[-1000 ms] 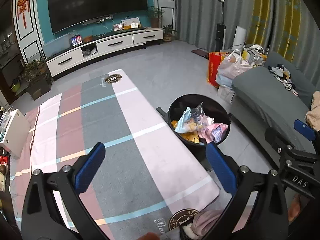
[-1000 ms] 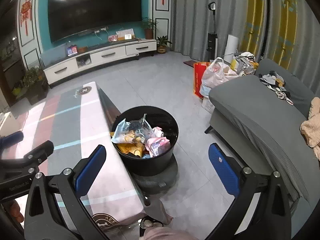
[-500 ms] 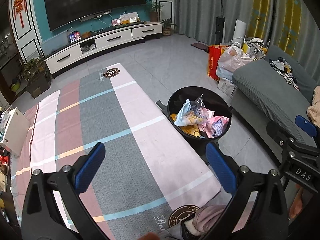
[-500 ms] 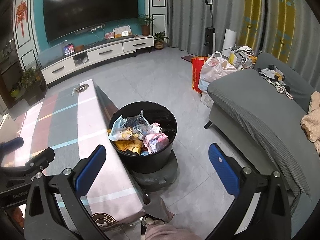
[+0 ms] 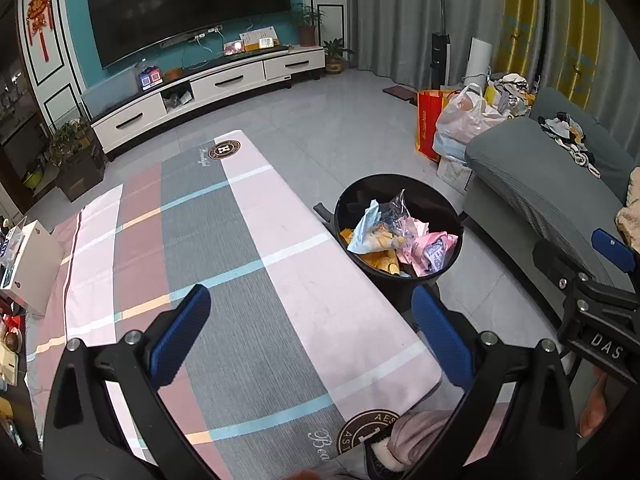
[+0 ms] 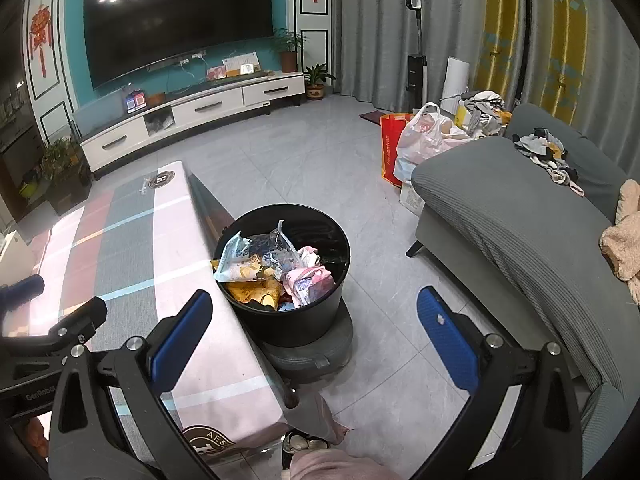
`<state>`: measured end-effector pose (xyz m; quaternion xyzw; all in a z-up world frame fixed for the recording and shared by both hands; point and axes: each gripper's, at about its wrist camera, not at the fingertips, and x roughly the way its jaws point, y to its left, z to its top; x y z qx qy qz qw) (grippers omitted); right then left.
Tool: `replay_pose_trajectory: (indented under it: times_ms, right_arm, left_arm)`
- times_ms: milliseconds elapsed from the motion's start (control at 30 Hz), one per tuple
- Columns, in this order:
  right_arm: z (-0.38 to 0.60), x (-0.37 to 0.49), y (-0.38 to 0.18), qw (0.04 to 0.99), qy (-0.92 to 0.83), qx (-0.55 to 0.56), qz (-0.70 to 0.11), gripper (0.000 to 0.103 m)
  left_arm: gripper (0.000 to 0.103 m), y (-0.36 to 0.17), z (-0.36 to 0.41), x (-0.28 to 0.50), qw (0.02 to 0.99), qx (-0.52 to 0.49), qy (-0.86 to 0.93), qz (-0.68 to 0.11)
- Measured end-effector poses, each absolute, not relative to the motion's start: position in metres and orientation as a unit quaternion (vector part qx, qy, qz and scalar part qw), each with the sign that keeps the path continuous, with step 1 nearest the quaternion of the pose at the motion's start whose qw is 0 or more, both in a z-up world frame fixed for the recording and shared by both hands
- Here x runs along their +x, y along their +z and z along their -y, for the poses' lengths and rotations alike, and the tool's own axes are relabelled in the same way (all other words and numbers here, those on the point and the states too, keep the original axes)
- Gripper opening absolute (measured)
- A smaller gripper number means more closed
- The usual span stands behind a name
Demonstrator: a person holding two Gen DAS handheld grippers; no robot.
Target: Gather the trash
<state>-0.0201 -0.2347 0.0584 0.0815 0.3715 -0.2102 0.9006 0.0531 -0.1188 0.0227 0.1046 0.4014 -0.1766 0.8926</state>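
Note:
A black round trash bin [image 5: 436, 204] [image 6: 304, 320] stands on the floor by the table's right edge, filled with crumpled wrappers [image 5: 394, 232] [image 6: 276, 264] in white, yellow and pink. My left gripper [image 5: 316, 332] hangs open above the striped tablecloth [image 5: 224, 264], nothing between its blue pads. My right gripper [image 6: 316, 332] is open too, held above the bin's near side and the floor. Each gripper shows at the edge of the other's view. No loose trash is visible on the tablecloth.
A grey sofa [image 6: 532, 216] with clothes runs along the right. Shopping bags [image 6: 420, 140] sit at its far end. A white TV cabinet [image 6: 192, 116] and a large TV line the far wall. A white box [image 5: 32, 264] sits at the table's left. A slippered foot [image 6: 304, 446] is below.
Both grippers have risen and drawn back slightly, so the bin and table sit a little farther away. Both stayed open and nothing was picked up.

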Motion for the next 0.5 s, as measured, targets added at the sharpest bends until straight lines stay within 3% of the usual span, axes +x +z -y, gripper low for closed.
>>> replay_pose_trajectory:
  times_ms: [500]
  right_arm:
    - [0.2346,-0.0225,0.0586,0.901,-0.209,0.083,-0.371,0.1]
  left_arm:
    - [0.1,0.0246,0.1161,0.0572,0.892,0.098,-0.169,-0.408]
